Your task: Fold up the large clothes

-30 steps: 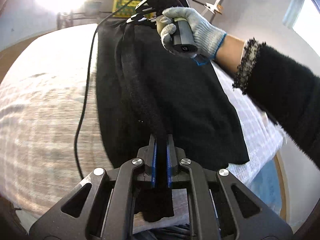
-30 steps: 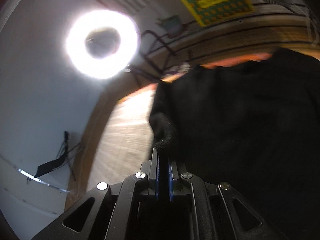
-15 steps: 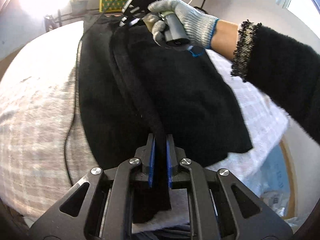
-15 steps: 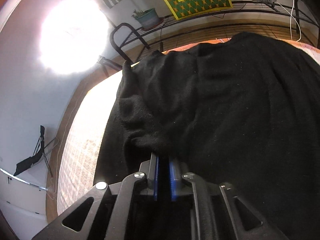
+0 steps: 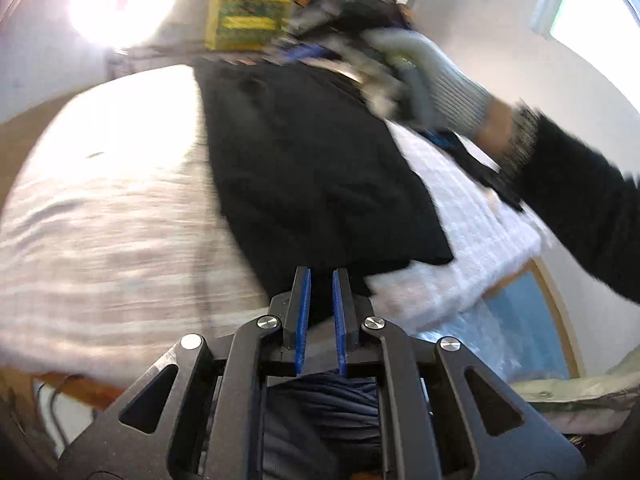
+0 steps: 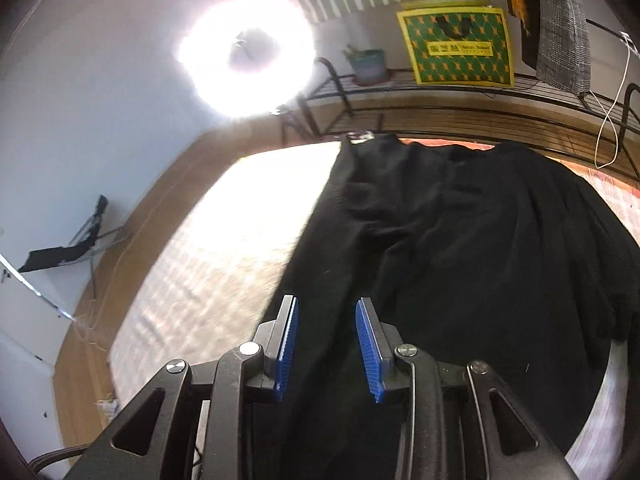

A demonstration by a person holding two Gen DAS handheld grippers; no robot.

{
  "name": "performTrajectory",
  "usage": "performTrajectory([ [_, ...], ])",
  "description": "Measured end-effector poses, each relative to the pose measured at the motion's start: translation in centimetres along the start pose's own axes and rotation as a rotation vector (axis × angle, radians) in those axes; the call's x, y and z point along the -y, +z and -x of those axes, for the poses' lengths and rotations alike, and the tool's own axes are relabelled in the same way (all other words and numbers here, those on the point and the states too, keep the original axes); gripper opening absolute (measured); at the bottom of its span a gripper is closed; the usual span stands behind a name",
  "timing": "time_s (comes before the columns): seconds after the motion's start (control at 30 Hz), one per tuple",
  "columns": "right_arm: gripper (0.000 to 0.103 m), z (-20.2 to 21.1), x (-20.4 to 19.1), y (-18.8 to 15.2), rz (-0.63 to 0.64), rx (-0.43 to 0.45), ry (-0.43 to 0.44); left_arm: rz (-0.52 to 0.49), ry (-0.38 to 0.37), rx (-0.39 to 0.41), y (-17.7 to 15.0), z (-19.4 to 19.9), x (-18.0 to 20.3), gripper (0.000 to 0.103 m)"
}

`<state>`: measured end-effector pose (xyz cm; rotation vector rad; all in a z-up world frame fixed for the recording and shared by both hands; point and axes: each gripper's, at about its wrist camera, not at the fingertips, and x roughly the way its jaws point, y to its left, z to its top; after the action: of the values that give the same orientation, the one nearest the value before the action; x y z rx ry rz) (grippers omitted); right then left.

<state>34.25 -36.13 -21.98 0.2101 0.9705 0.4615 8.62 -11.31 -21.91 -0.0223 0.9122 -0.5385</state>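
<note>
Bright ring-lit bedroom, with a wire rack (image 6: 460, 104) along the far wall: a bed (image 5: 100, 220) under a pale checked cover fills both wrist views. Across it lies the black garment (image 5: 312, 176), folded lengthwise into a long panel, its far end bunched near the rack. The gloved right hand (image 5: 432, 80), blurred in motion, carries the right gripper (image 6: 326, 344), whose jaws are opening with cloth below but nothing pinched. The left gripper (image 5: 320, 312) shows a narrow gap, apparently empty, at the near hem. One fold appears just released; the next move likely calls for regripping an end and bringing it over the other.
</note>
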Motion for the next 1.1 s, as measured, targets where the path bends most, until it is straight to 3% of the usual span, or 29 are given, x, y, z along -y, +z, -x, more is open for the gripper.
performTrajectory([
  [0.17, 0.033, 4.7, -1.8, -2.8, -0.023, 0.067, 0.012, 0.054, 0.095, 0.094, 0.4, 4.6, -3.8, 0.008],
  [0.37, 0.040, 11.4, -3.6, -5.9, -0.065, 0.148, -0.080, 0.033, 0.034, 0.170, 1.1, 9.1, -5.8, 0.008],
  [0.6, 0.054, 20.0, -4.5, -10.9, -0.145, 0.265, -0.202, -0.057, 0.045, 0.249, 2.7, 12.4, -5.1, 0.008],
  [0.87, 0.057, 28.6, -3.9, -18.7, -0.236, 0.366, -0.358, -0.056, -0.002, 0.279, 6.9, 11.8, -5.8, 0.009],
  [1.1, 0.058, 33.6, -0.8, -25.4, -0.322, 0.361, -0.506, -0.106, -0.078, 0.266, 10.0, 9.9, -1.9, 0.009],
])
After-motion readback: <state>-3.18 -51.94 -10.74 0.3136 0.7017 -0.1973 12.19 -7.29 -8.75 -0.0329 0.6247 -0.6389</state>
